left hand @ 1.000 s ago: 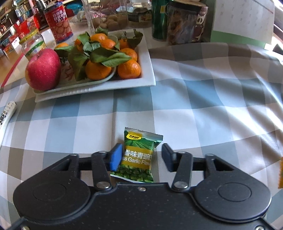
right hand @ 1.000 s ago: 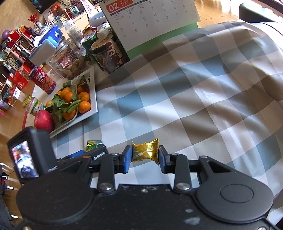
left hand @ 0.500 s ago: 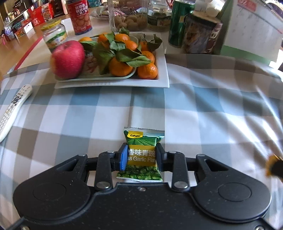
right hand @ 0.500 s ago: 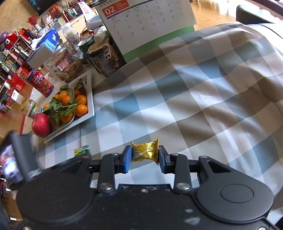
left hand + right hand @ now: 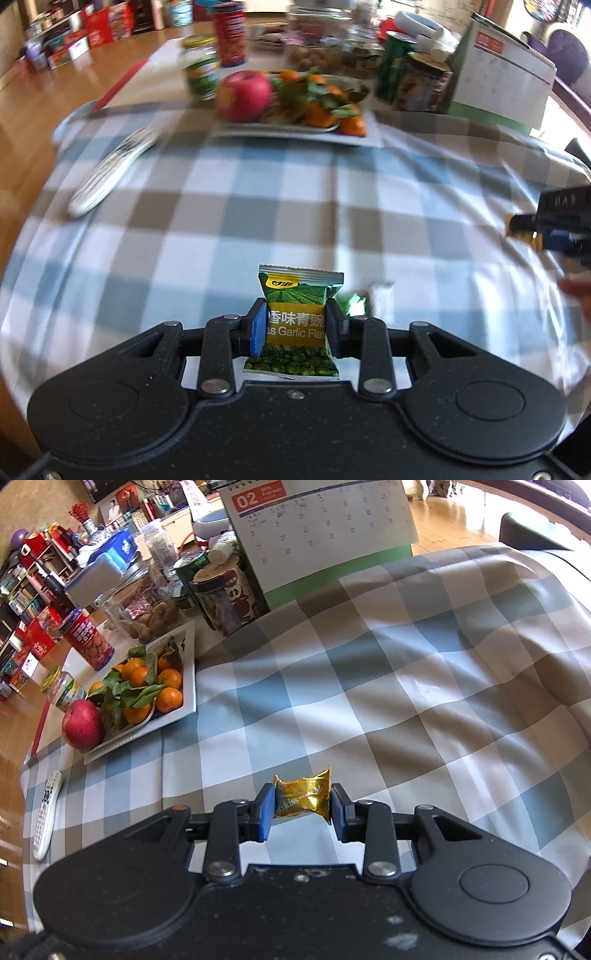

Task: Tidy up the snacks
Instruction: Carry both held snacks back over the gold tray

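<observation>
Checked cloth (image 5: 424, 686) over the whole table. At the far edge, a white tray (image 5: 186, 686) of oranges with an apple (image 5: 82, 729), jars and a calendar behind; a remote (image 5: 110, 171) on the cloth to the left.

Left gripper (image 5: 295, 323): pinched across the middle of a green pea packet (image 5: 300, 291), pads pressing both side edges, packet upright and seemingly clear of the cloth. Probably light, crinkly, puffed with air; slick foil, loose peas inside that could crush. Best held as now, flat across the printed band, firm enough to stop sliding but no tighter. Crimped top seam a stiffer spot if the grip slips.

Right gripper (image 5: 302, 805): clamped on a small gold candy (image 5: 303, 797), pads on its two ends, above the cloth near the table's middle. Likely very light, wrapper soft and slippery, twisted ends flimsy; the core between the pads the only sound hold.

Beside the left gripper's right finger, a scrap of green wrapper (image 5: 351, 302), blurred, not identifiable.
</observation>
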The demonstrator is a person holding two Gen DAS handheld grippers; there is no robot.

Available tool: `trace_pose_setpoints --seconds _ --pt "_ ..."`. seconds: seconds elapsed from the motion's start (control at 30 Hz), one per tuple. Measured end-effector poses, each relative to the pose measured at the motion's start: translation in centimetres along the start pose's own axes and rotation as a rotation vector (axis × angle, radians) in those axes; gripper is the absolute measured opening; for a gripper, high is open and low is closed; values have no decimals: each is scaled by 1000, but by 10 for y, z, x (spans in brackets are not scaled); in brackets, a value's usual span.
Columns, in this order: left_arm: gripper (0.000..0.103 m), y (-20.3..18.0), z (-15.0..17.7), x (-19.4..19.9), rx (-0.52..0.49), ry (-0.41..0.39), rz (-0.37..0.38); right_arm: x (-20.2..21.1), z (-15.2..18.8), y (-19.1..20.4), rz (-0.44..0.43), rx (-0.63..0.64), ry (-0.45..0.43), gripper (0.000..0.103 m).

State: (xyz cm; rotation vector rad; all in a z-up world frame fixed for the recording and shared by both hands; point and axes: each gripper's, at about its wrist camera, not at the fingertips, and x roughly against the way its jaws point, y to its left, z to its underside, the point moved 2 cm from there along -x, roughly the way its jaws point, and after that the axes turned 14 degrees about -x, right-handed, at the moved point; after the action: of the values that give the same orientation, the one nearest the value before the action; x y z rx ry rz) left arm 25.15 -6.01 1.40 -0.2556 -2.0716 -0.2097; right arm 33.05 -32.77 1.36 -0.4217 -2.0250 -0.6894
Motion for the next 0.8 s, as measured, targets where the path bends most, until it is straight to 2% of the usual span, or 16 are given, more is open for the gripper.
trace_pose_setpoints --seconds 0.23,0.37,0.6,0.8 --pt "41 13 65 29 43 -7 2 15 21 1 -14 79 -63 34" --pt "41 12 94 41 45 -8 -3 23 36 -3 -49 49 -74 34" --pt "41 4 141 49 25 2 -42 55 99 -31 -119 -30 -109 34" --pt "41 -7 163 58 -27 -16 -59 85 157 -52 -117 10 -179 34"
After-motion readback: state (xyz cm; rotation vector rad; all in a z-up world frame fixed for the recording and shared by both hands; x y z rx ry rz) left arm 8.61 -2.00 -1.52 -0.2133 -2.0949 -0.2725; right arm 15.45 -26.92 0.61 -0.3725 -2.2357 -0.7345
